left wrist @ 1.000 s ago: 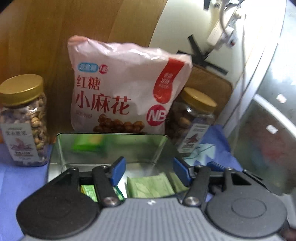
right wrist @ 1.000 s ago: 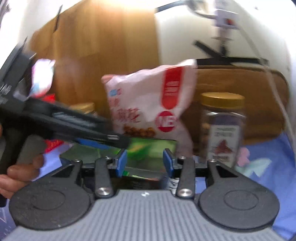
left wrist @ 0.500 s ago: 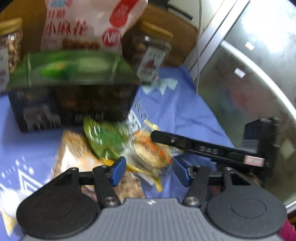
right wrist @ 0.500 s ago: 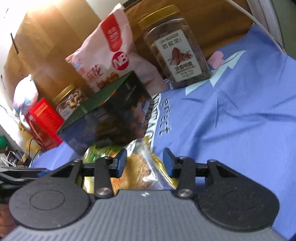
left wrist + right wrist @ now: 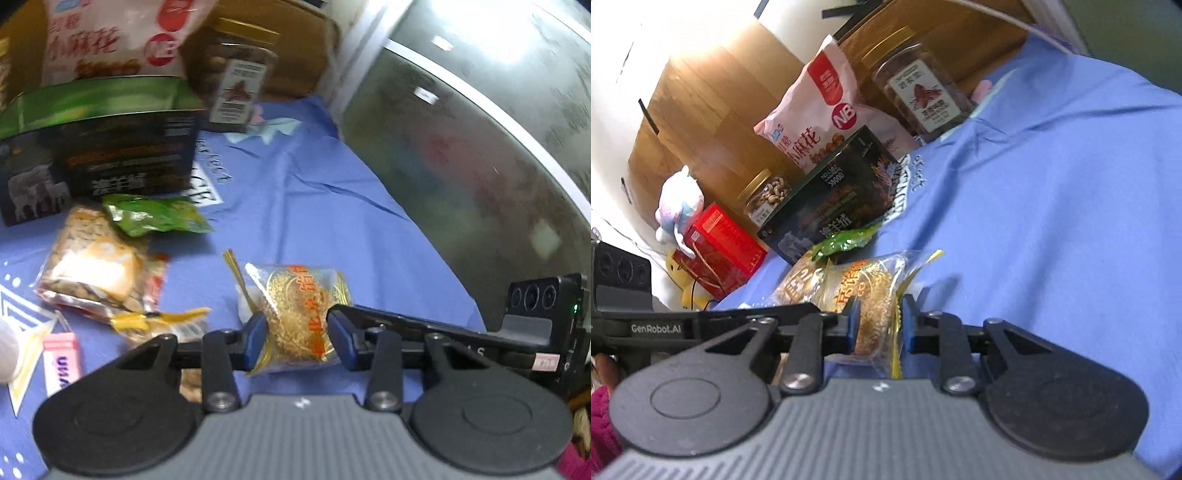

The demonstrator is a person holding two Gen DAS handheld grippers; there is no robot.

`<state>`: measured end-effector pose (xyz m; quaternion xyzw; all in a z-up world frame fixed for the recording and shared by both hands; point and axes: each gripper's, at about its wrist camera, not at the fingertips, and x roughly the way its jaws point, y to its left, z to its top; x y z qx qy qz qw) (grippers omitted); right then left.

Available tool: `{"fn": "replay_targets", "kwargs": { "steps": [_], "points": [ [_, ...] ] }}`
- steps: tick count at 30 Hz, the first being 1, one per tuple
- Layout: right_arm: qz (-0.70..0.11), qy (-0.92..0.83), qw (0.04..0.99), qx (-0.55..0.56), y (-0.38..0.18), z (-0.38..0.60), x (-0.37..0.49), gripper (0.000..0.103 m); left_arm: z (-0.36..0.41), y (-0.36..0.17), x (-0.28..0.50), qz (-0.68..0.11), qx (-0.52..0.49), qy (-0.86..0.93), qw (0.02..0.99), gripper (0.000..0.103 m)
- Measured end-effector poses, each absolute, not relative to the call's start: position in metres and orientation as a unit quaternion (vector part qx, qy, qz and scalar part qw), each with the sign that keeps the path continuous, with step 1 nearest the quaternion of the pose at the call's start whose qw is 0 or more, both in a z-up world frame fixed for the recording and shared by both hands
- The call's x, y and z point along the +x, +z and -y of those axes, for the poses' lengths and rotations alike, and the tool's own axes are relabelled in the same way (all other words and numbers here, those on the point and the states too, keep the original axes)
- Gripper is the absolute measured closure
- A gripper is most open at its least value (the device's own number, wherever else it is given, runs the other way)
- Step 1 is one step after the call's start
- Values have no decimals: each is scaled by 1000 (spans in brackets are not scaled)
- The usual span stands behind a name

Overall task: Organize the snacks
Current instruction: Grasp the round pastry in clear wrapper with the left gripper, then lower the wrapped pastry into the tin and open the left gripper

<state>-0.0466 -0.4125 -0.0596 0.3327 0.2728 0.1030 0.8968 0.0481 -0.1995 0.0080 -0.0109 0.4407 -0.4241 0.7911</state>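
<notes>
A clear packet with a golden sesame cake and red print [image 5: 301,314] lies on the blue cloth. My left gripper [image 5: 297,339] is open, its blue fingers either side of the packet's near end. My right gripper [image 5: 880,325] is shut on the same packet [image 5: 875,295] from the other side. A dark tin box [image 5: 99,147] with an open green-lined top stands behind, also in the right wrist view [image 5: 834,199]. A green packet [image 5: 155,216] and a biscuit packet [image 5: 92,266] lie in front of it.
A pink snack bag [image 5: 110,37] and a gold-lidded nut jar [image 5: 236,81] stand behind the box. A second jar [image 5: 764,195], a red box [image 5: 720,251] and a plush toy [image 5: 677,206] are at the left. A glass panel [image 5: 480,147] borders the right.
Both grippers dropped from above the tin box down to the loose snacks on the cloth. The right gripper closed on the sesame cake packet, which has shifted right, away from the pile.
</notes>
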Motion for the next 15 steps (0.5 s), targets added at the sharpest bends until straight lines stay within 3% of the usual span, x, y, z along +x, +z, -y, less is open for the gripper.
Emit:
{"fn": "replay_targets", "kwargs": {
  "steps": [9, 15],
  "points": [
    [-259, 55, 909, 323, -55, 413, -89, 78, 211, 5, 19, -437, 6, -464, 770, 66],
    [-238, 69, 919, 308, -35, 415, -69, 79, 192, 47, 31, -387, -10, -464, 797, 66]
  ]
}}
